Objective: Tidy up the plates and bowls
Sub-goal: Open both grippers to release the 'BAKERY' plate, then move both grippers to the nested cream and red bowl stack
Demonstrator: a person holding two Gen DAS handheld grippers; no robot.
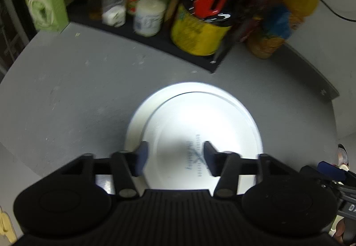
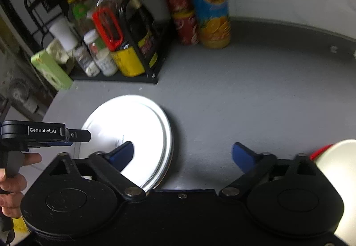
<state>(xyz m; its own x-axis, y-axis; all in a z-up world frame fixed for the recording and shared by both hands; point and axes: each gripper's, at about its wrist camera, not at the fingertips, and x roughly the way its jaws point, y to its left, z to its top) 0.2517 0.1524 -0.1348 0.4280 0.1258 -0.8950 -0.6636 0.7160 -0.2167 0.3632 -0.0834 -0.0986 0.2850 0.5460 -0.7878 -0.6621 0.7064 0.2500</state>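
Both grippers, left (image 1: pixel 175 158) and right (image 2: pixel 182 154), hold their jaws wide over two stacked white plates (image 2: pixel 133 126).

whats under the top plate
A second, larger plate lies under the top plate; only its rim shows. Whether more lies beneath is covered, above the grey table.

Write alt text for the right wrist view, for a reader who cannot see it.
Two stacked round white plates lie on a grey table, beneath the open right gripper. The left gripper reaches in from the left; a black wire rack of bottles stands behind.
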